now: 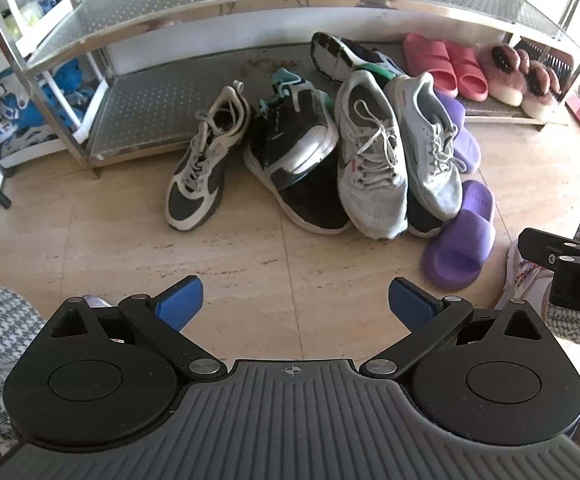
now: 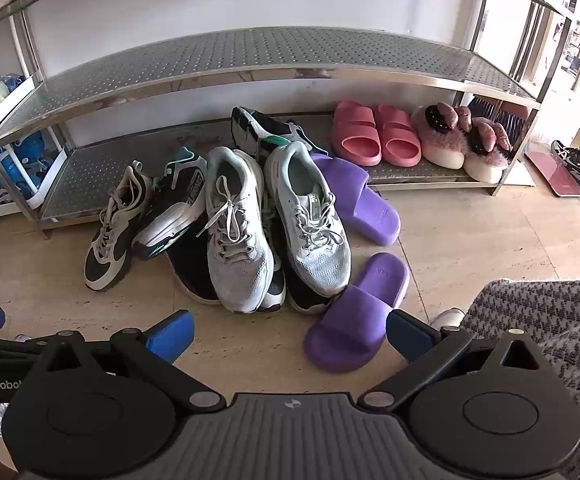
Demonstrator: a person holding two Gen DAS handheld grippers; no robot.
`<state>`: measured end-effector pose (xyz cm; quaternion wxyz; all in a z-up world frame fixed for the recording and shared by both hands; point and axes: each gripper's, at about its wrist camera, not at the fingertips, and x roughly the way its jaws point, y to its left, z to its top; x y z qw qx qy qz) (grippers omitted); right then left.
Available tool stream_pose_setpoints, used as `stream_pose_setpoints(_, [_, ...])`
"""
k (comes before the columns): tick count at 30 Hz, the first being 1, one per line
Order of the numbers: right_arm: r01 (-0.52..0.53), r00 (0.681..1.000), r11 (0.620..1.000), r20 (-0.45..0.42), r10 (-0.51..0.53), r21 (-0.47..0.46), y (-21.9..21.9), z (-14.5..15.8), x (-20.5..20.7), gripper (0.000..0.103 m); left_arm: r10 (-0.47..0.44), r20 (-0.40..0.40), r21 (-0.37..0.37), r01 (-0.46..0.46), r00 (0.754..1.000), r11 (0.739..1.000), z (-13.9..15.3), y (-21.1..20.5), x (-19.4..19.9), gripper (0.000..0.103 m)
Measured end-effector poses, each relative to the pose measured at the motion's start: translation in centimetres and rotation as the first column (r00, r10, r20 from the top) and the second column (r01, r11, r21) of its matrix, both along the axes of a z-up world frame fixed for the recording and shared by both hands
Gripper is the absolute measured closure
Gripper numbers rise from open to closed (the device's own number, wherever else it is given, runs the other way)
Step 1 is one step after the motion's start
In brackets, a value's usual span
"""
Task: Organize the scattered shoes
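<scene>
**Blue-tipped claws wide above a heap of shoes**

Blue pads tip both grippers, and both stand spread wide with nothing between them. The left gripper (image 1: 294, 304) hovers level over the pale stone floor (image 1: 249, 264), short of the pile; the right gripper (image 2: 287, 336) hangs beside it, its right finger (image 2: 408, 336) near the heel end of the nearest purple slide (image 2: 354, 316). Grey houndstooth fabric (image 2: 550, 320) of the person's clothing fills the lower right edge of the right wrist view.

Just beyond, the shoes lie jumbled on the floor in front of a steel rack (image 2: 249, 60). Two purple slides lie apart, the second purple slide (image 2: 354, 196) farther back with its heel end against the rack's foot. Two grey mesh sneakers, the left grey sneaker (image 2: 233, 236) and the right grey sneaker (image 2: 310, 224), sit side by side with laces loose, resting on top of darker shoes. A black-and-white trainer with teal trim (image 2: 173, 208) lies tipped on its side against them. A grey-and-cream sneaker (image 2: 113, 228) stands alone at the left, toe toward the camera.

Farther back, one overturned trainer (image 2: 257, 128) shows its sole on the bottom shelf. On that shelf's right end sit two pink slides (image 2: 378, 136) paired neatly, then two fluffy pink slippers (image 2: 462, 144). The middle shelf (image 2: 273, 52) of perforated metal is bare.
</scene>
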<state>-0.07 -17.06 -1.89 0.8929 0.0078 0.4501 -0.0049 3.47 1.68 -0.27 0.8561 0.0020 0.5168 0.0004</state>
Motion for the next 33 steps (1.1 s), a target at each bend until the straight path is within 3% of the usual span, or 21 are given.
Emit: stream_pose_setpoints(33, [-0.007, 1.0, 1.0, -0.008, 0.007, -0.004, 0.19, -0.12, 0.28, 0.001, 0.0, 0.014, 0.011, 0.0, 1.0, 1.0, 0.14, 0.48, 0.11, 0.001])
